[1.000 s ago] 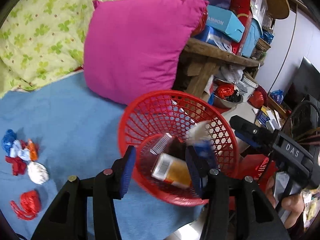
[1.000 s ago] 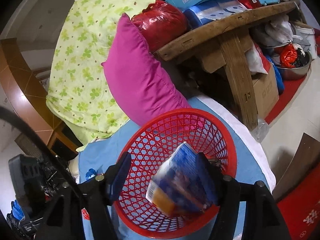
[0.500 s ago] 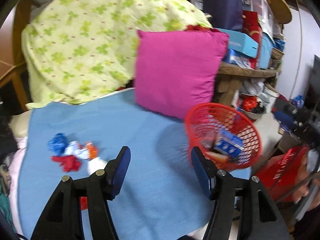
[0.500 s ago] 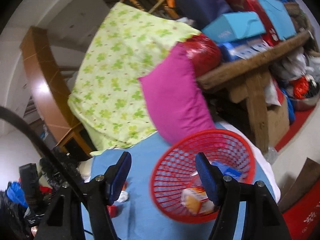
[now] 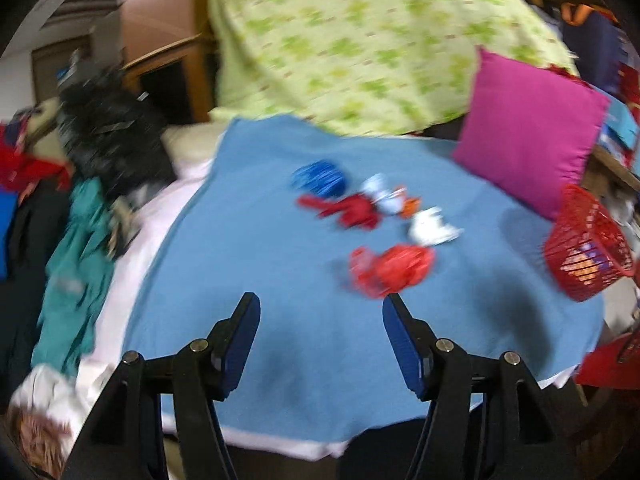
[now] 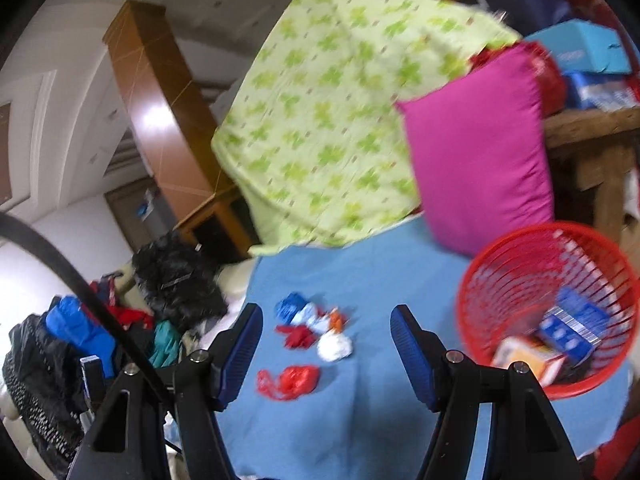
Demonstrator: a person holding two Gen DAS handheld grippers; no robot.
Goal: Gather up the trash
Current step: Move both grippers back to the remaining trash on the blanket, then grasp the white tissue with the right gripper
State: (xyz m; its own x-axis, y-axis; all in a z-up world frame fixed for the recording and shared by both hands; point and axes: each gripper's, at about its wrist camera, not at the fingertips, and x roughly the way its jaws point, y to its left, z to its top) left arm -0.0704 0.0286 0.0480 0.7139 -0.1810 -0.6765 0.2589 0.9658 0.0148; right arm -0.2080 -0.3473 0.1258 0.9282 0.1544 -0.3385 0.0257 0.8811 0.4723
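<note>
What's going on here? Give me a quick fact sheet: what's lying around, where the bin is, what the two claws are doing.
surface: blue blanket
loose trash: blue wad, red scrap, white wad, red bag
bin: red basket beside pink pillow, boxes inside
left gripper: open, empty
right gripper: open, empty
task state: trash left to collect

Left gripper (image 5: 321,316) pointed steeply down, fingers (image 5: 240,336) spread and empty; right gripper (image 6: 326,328) likewise stood open, empty.
</note>
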